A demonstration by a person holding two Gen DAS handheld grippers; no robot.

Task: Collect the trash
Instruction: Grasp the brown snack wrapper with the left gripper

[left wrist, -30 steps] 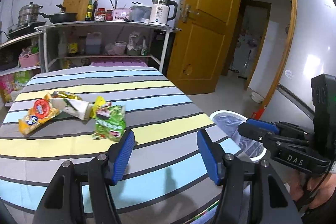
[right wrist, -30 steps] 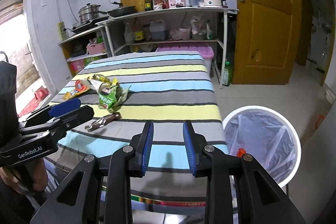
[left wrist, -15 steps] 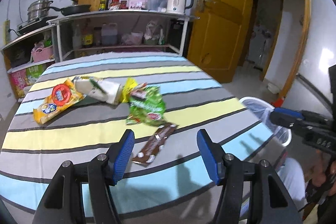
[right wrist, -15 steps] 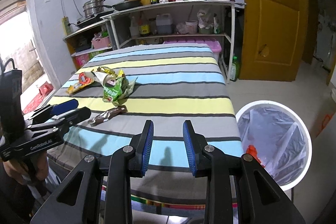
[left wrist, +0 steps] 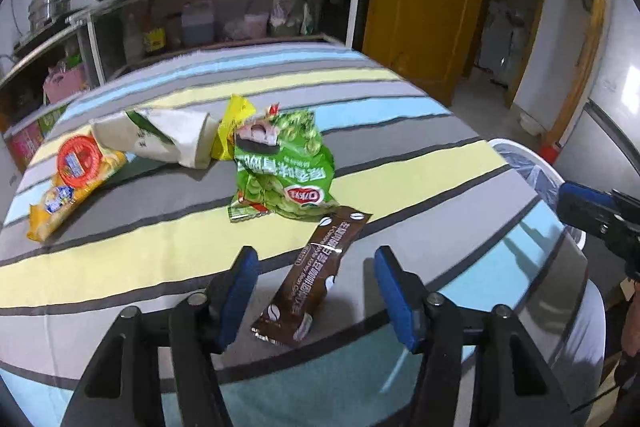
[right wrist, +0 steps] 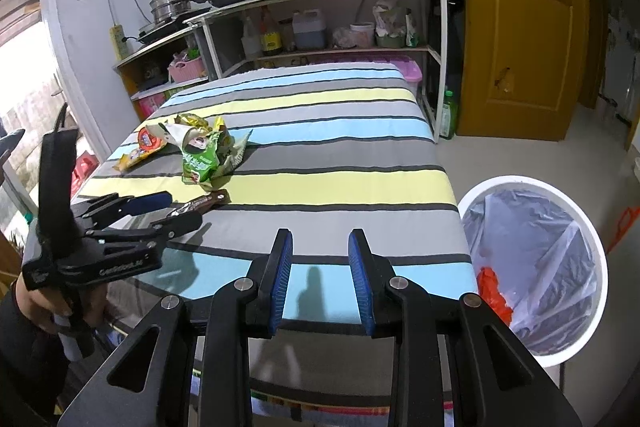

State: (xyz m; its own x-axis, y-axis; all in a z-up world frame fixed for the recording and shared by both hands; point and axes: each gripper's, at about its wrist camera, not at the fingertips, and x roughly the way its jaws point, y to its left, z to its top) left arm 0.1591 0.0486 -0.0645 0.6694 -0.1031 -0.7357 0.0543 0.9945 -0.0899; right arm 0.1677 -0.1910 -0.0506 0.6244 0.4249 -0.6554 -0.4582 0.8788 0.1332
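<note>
Your left gripper [left wrist: 316, 291] is closing around the brown wrapper [left wrist: 320, 267], lying lengthwise between its pads, untouched, just before the green bag [left wrist: 286, 171]; your right gripper [right wrist: 322, 279] is idling part-open, empty, farther off.

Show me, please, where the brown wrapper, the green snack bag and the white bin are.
brown wrapper [left wrist: 320, 275], left wrist view, middle of the packet.
green snack bag [left wrist: 286, 169], left wrist view, printed front.
white bin [right wrist: 516, 183], right wrist view, far rim.
</note>
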